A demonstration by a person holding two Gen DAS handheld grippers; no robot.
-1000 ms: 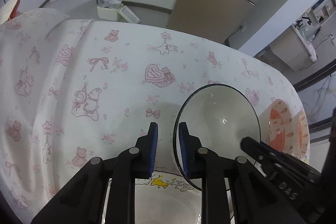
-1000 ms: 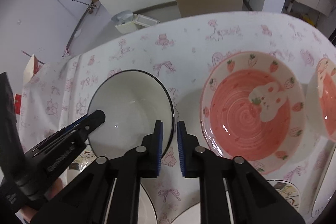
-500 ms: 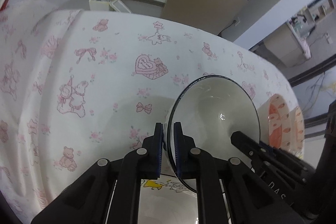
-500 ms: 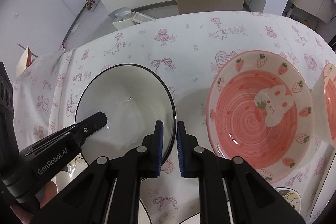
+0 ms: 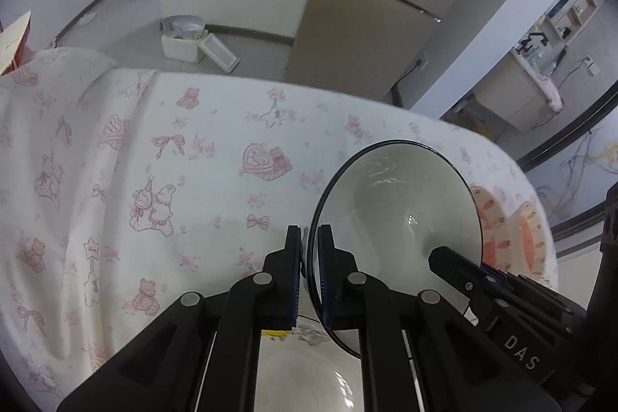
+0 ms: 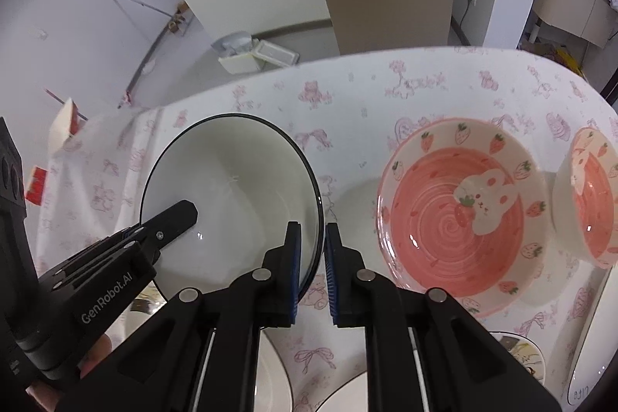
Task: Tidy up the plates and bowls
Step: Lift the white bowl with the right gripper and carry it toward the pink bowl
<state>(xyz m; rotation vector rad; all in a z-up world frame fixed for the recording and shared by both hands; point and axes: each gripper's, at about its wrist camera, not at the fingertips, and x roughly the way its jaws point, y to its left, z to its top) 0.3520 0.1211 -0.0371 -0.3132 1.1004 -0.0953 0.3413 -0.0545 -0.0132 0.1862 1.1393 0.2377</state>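
Both tools pinch the same white bowl (image 6: 231,195): the left tool (image 5: 309,273) clamps its left rim and the right tool (image 6: 312,269) its right rim, sharing the weight evenly. The bowl hangs tilted above the counter (image 6: 347,126), left of the strawberry plate (image 6: 459,215).

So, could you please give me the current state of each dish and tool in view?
White bowl: held by both tools at opposite rims, tilted.
Left tool: shut on the rim.
Right tool: shut on the rim.
Pink plate: on the cloth, empty.
Pink bowl: upright, empty.
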